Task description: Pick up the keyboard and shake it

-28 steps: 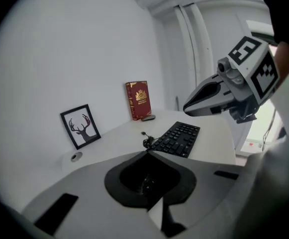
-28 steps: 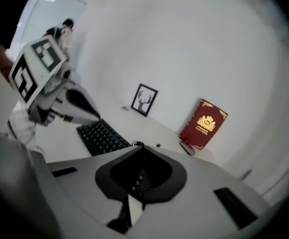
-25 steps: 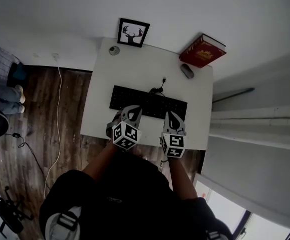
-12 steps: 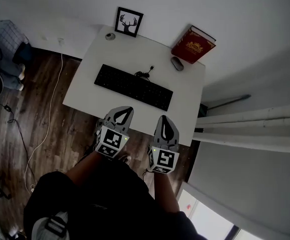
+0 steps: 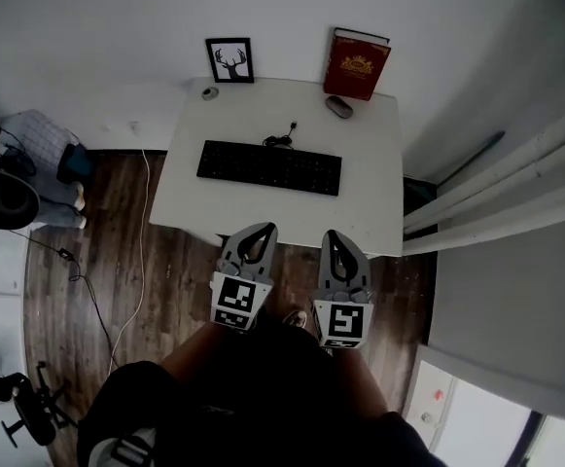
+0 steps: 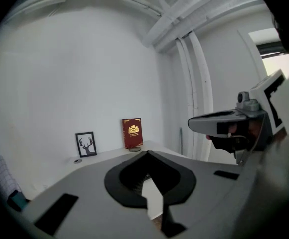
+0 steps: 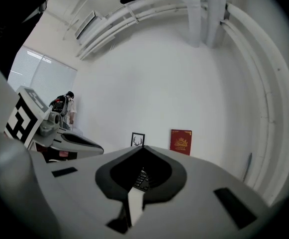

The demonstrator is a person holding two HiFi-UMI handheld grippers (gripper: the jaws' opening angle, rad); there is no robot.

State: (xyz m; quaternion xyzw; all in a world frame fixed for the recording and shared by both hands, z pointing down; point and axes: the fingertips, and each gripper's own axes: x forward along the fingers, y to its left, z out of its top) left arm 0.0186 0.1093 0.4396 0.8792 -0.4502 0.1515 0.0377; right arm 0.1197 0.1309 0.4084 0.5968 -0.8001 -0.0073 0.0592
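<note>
The black keyboard (image 5: 269,167) lies flat across the middle of the white table (image 5: 370,212), its cable (image 5: 282,140) curling off the back edge. Both grippers hang side by side in front of the table's near edge, over the wooden floor and apart from the keyboard. My left gripper (image 5: 261,230) is shut and empty. The right gripper (image 5: 333,234) is shut and empty too. In the right gripper view a strip of keyboard (image 7: 142,179) shows through the closed jaws, and the left gripper (image 7: 69,141) sits alongside. The left gripper view shows the right gripper (image 6: 224,126) at its right.
Against the back wall stand a framed deer picture (image 5: 229,60) and a red book (image 5: 357,63), with a mouse (image 5: 338,107) and a small round object (image 5: 209,91) near them. A white cable (image 5: 138,261) trails over the floor at left. White panels (image 5: 496,212) flank the table's right side.
Both grippers have drawn back from over the keyboard's near edge to in front of the table. The whole view has pulled away and the keyboard stays on the table.
</note>
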